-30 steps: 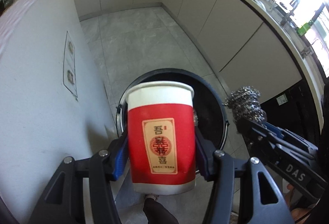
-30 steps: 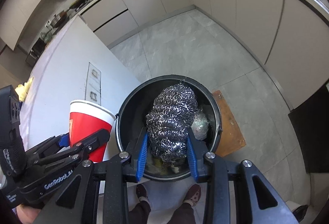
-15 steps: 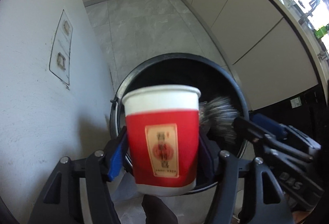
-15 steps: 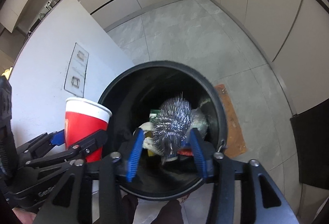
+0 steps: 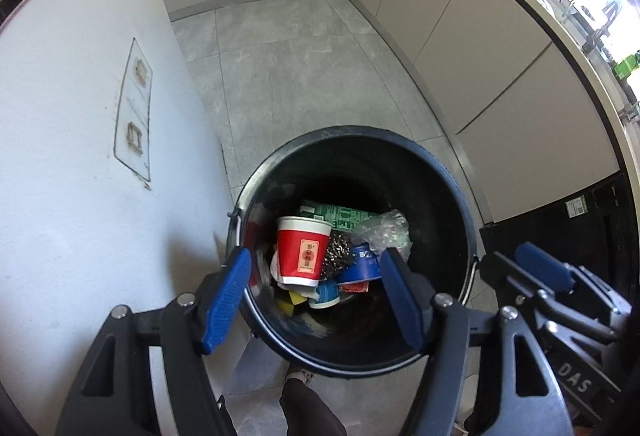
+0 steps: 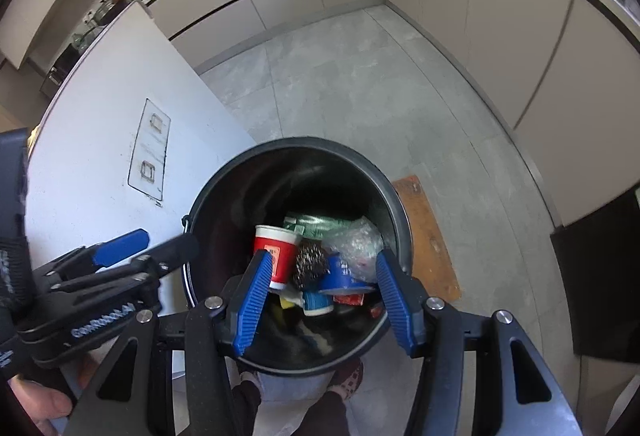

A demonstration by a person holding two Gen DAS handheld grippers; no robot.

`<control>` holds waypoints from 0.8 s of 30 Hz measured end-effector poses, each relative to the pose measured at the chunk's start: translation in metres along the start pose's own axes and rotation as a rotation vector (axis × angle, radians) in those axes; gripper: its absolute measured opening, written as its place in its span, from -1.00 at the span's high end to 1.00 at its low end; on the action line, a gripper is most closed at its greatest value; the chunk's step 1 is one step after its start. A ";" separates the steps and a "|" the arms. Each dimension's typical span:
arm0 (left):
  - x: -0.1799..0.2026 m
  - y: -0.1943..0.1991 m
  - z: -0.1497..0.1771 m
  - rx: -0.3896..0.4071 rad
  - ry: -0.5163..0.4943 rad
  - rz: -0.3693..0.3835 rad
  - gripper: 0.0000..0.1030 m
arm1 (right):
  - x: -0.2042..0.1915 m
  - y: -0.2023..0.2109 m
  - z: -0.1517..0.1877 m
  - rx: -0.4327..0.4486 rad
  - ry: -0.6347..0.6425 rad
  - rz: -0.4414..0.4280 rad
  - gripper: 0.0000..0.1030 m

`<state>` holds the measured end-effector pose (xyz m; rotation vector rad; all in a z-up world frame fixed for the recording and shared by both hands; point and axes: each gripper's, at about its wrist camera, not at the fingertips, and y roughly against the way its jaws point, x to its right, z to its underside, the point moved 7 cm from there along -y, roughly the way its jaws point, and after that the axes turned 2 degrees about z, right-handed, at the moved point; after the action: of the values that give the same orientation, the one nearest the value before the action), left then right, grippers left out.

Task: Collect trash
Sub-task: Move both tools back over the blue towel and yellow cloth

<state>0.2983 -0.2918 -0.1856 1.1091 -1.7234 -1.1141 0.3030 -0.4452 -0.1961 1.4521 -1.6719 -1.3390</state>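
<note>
The red paper cup (image 5: 303,256) lies inside the black trash bin (image 5: 460,220), on top of the other rubbish. The steel wool ball (image 5: 338,256) rests against its right side. My left gripper (image 5: 314,254) hangs over the bin's mouth, its jaws opening with nothing between the blue pads. In the right wrist view the cup (image 6: 276,252) and steel wool (image 6: 310,264) sit far below my right gripper (image 6: 322,256), which is open and empty above the bin (image 6: 400,204). The left gripper (image 6: 156,244) shows at the left edge there, and the right gripper (image 5: 516,262) at the right edge of the left wrist view.
The bin also holds a green carton (image 5: 344,214), crumpled clear plastic (image 5: 384,228) and a blue cup (image 5: 360,264). A white cabinet side (image 5: 80,116) stands against the bin's left. A wooden board (image 6: 428,236) lies on the grey tiles to its right. A person's shoes (image 6: 348,376) are below.
Both grippers let go over the bin. The red cup dropped from the left gripper and the steel wool from the right, and both now lie inside. Both pairs of jaws stand wider.
</note>
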 end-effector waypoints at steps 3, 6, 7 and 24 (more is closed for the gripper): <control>0.000 0.010 -0.005 0.009 -0.013 0.012 -0.34 | 0.003 0.006 0.007 -0.023 -0.025 -0.001 -0.10; 0.003 0.028 -0.005 0.019 -0.020 0.036 -0.34 | 0.003 0.015 0.016 -0.055 -0.051 -0.011 -0.11; 0.005 0.034 -0.004 0.022 -0.021 0.044 -0.34 | 0.002 0.020 0.018 -0.061 -0.062 -0.023 -0.11; -0.033 0.156 0.013 0.147 -0.001 0.152 -0.34 | -0.074 0.121 0.026 0.020 0.037 -0.150 -0.26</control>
<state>0.2575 -0.2210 -0.0475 1.0459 -1.8814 -0.9067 0.2519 -0.3761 -0.0798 1.6320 -1.5837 -1.3693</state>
